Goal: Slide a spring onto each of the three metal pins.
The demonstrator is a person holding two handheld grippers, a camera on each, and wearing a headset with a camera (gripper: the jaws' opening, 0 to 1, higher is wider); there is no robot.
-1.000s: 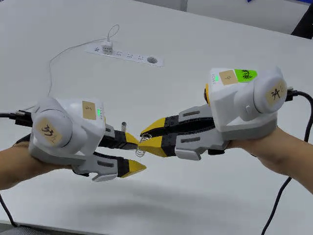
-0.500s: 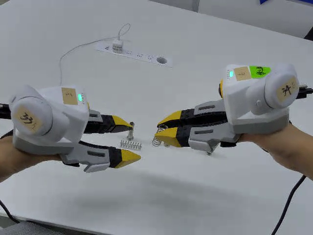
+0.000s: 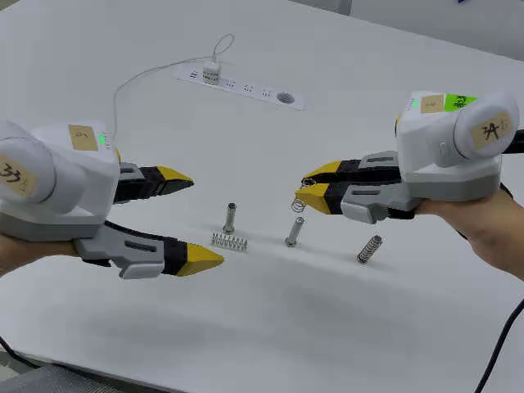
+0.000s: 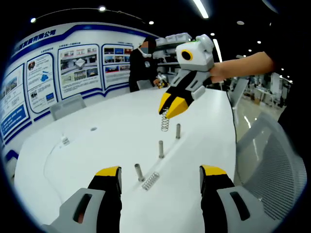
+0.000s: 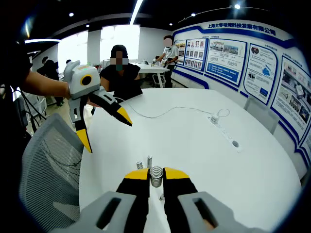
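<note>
Head view: one pin (image 3: 370,248) under our right gripper (image 3: 309,190) looks done; two bare pins (image 3: 293,232) to go. Left gripper view: left gripper (image 4: 161,174) spread, loose spring (image 4: 150,180) just ahead. Right gripper view: we're pinching a second spring (image 5: 156,175).

White table (image 3: 270,327), power strip (image 3: 246,87), mesh chair (image 5: 48,162)

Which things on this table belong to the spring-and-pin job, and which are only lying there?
For the job: left pin, bare; middle pin, bare; right pin, spring already on; loose spring lying flat; held spring in the shut right gripper; open left gripper.
Only lying there: power strip; plug in it.
</note>
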